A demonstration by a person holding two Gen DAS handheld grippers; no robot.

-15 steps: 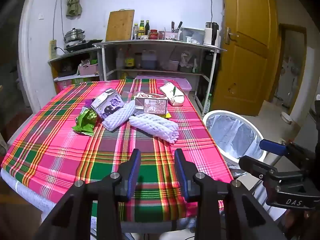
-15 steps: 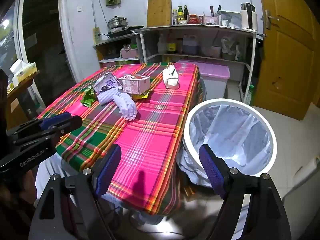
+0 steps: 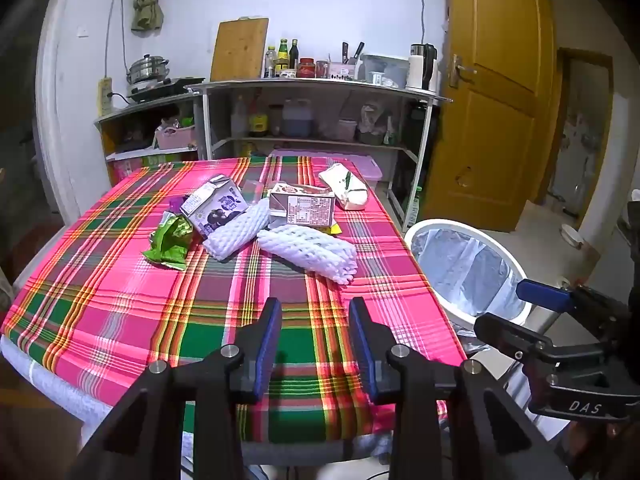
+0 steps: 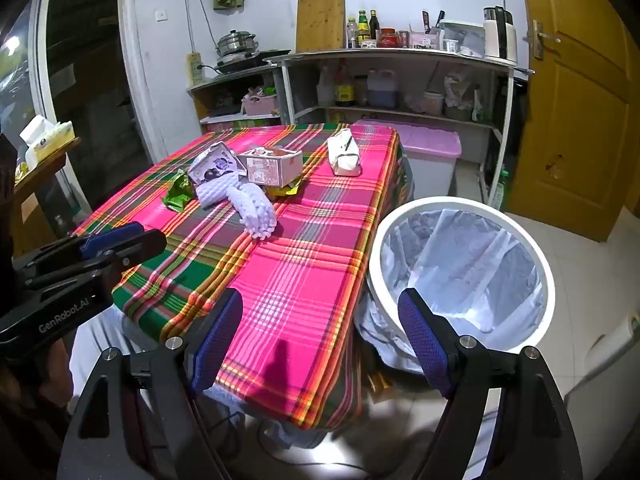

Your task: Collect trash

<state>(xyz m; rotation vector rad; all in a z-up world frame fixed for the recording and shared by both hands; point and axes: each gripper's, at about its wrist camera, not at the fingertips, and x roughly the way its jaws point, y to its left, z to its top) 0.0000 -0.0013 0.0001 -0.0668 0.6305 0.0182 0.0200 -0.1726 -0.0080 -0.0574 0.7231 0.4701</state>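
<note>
Trash lies on the plaid tablecloth: a green wrapper, a purple carton, two white foam nets, a pink carton and a white packet. The same pile shows in the right wrist view. A white bin with a clear liner stands at the table's right side. My left gripper is open and empty over the table's near edge. My right gripper is wide open and empty, between the table corner and the bin.
Metal shelves with bottles, a kettle and a cutting board stand behind the table. A pink-lidded box sits on the floor. A wooden door is at the right. A side table with a tissue box is at the left.
Both grippers have shifted slightly; the view is almost the same. Nothing was taken hold of or let go.
</note>
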